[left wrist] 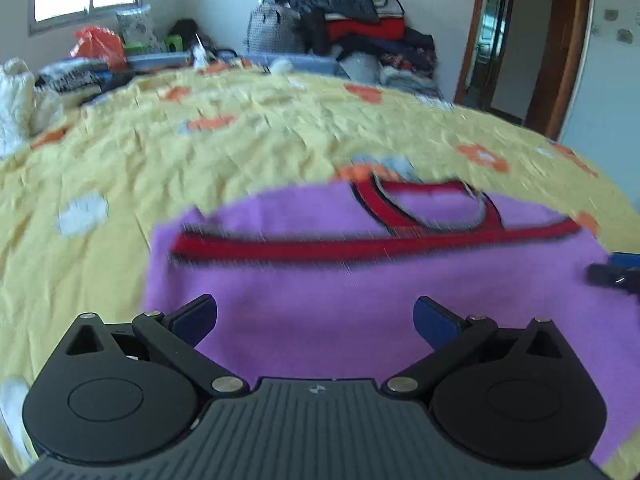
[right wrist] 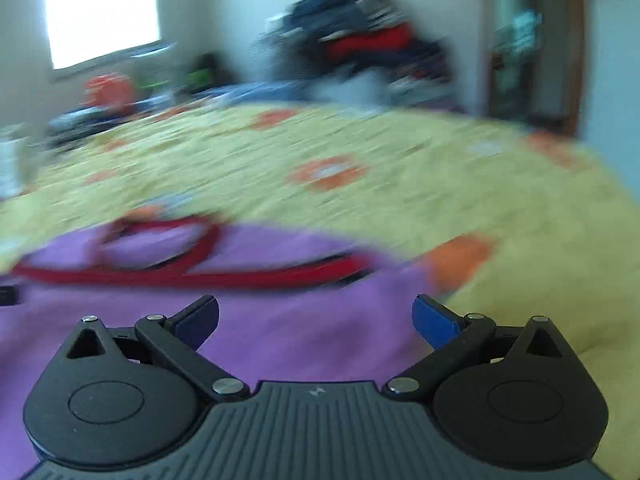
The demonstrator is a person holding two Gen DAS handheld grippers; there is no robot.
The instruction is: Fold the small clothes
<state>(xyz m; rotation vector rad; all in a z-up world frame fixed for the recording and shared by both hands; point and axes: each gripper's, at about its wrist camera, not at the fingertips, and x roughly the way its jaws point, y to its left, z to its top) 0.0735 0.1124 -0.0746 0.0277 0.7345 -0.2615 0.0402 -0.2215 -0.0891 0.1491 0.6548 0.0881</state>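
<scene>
Garment: a purple top [left wrist: 360,280] with red trim at the neck and shoulders is spread flat on the bed [left wrist: 160,152], neckline turned away from both cameras; it lies toward the near edge of the bed.
Bed cover: a yellow quilt with orange and white flowers is seen, wrinkled, under and around the garment.
Left tool [left wrist: 316,320]: the jaws are held wide apart, nothing is gripped; it is poised over the lower body of the purple top [right wrist: 280,340], the blue fingertips [left wrist: 434,322] seen above the cloth — contact cannot be told.
Right tool [right wrist: 316,320]: the jaws are held wide apart, nothing is gripped; it is placed over the garment's right edge, with its right fingertip against bare quilt. Its tip is also seen at the right edge of the left view [left wrist: 616,272].
Far edge of bed: piled clothes [left wrist: 352,16] and an orange bag [left wrist: 98,42] are seen — the right view is blurred.
</scene>
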